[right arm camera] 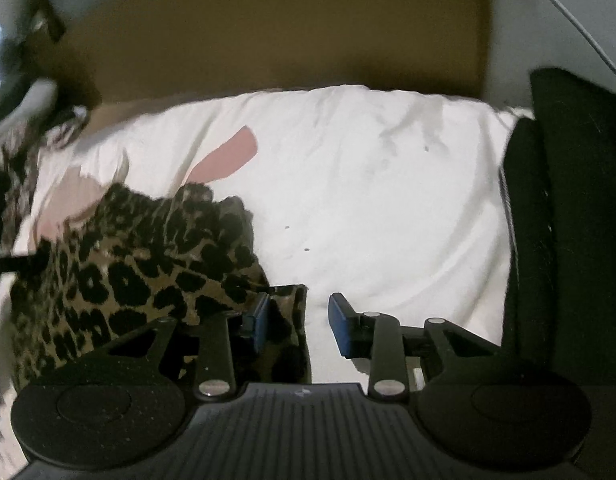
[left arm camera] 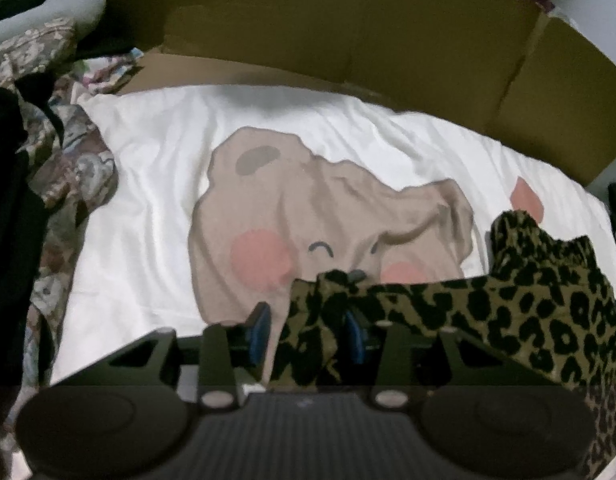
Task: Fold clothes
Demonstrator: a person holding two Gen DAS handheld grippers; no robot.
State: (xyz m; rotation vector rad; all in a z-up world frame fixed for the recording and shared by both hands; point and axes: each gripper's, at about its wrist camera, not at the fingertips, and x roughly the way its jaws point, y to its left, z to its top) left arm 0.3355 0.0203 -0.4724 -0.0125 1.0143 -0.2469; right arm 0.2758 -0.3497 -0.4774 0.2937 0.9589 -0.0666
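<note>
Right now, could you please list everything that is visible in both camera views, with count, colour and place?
leopard-print garment: one, tan with black spots, lying bunched on the sheet, one part between the left fingers, an edge by the right fingers
bed sheet: one, white with a beige bear face and pink patches, under the garment
cardboard box: one, brown, behind the sheet
patterned clothes pile: one heap, mixed floral and camouflage colours, at the left edge
black object: one, at the right edge, kind unclear
left hand-held gripper: black with blue pads, closed on the garment
right hand-held gripper: black with blue pads, open

Bedroom: cartoon bedsheet (left arm camera: pixel 155 152), clothes heap (left arm camera: pixel 63 152)
</note>
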